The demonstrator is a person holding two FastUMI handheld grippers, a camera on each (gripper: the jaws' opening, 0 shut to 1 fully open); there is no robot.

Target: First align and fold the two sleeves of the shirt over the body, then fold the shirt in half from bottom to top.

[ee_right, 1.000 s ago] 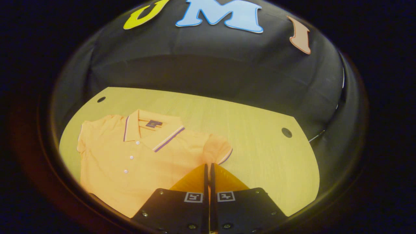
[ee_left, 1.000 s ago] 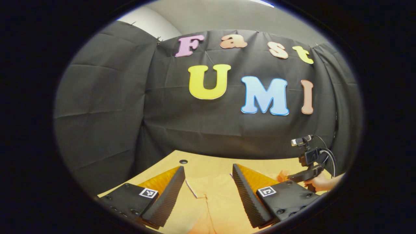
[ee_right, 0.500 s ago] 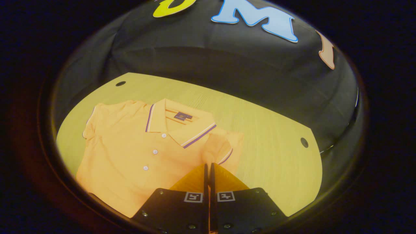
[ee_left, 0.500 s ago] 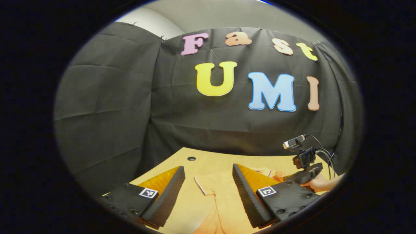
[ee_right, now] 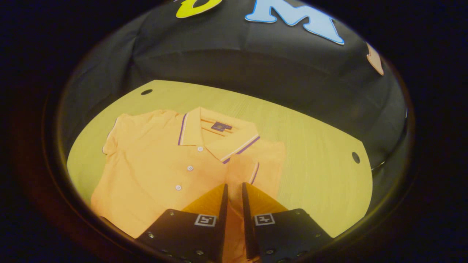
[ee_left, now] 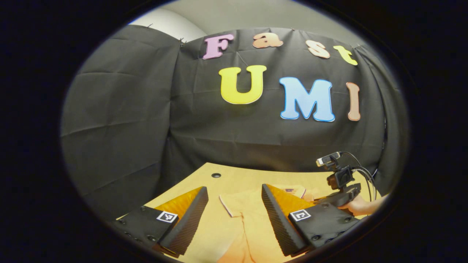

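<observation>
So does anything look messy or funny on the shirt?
Nothing looks wrong. The orange shirt lies flat on the table, buttoned. Only one sleeve is folded over the body; the other sleeve still sticks out, unfolded.

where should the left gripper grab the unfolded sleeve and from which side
Judging by the right gripper view, grip the sleeve at its trimmed cuff edge, the outermost free edge lying flat on the table. Come in from the outer side, over the bare table, so one finger can slip under the hem. The left gripper is already open. The other sleeve is already folded over the body.
</observation>
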